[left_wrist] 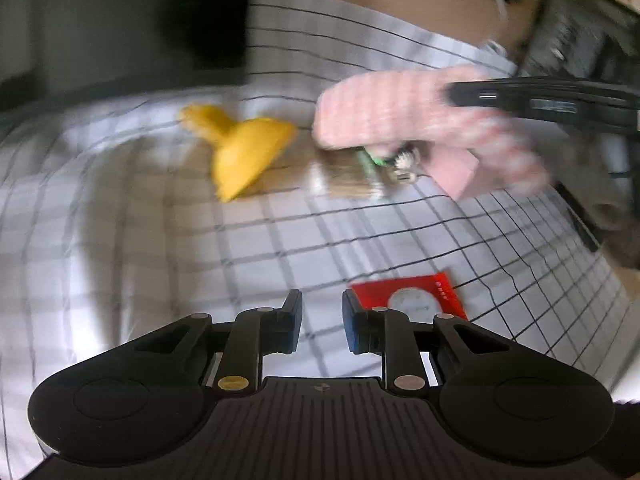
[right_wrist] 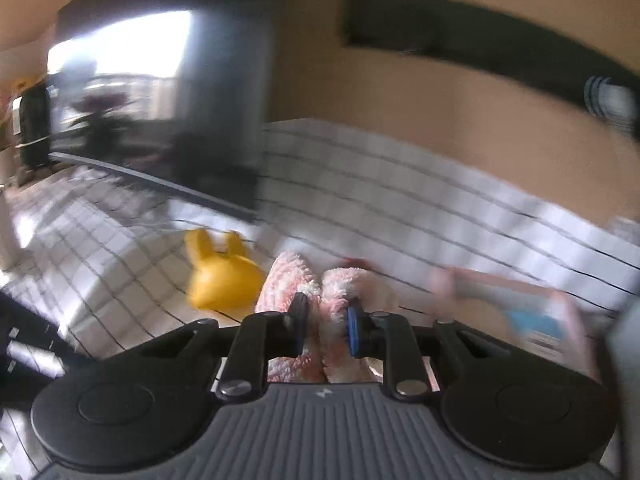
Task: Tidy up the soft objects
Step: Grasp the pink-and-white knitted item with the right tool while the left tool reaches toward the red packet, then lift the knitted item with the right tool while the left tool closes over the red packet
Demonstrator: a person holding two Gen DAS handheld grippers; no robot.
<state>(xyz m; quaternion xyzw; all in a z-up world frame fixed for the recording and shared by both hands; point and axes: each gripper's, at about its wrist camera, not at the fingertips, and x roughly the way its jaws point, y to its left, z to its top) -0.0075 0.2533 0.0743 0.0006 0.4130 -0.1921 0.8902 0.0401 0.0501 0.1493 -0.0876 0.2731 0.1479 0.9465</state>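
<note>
**Right wrist view: pink plush pinched and off the bed, a shallow grip is my worry**

In the right wrist view my right hand-held gripper (right_wrist: 325,322) is clamped on the pink fluffy plush (right_wrist: 298,280), its pile bulging between and past the pads. From the left wrist view the same plush (left_wrist: 404,116) hangs clear above the checked bedsheet (left_wrist: 160,240), held from its right end by the black fingers (left_wrist: 480,98), with most of its bulk and a dangling tag out beyond them.

My left hand-held gripper (left_wrist: 322,322) is nearly closed, a narrow gap with nothing in it, low over the sheet beside a red card (left_wrist: 412,294).

What could go wrong, as I judge it:
- The pinch may be on loose pile only; a quick swing could let the plush slide out and drop.
- The trailing end could drag across the small wooden board (left_wrist: 344,178) and the green-and-metal trinkets (left_wrist: 390,160) under it, or brush the yellow rabbit plush (left_wrist: 244,152) nearby.
- Both views are blurred, so I cannot confirm how deep the bite is.
</note>
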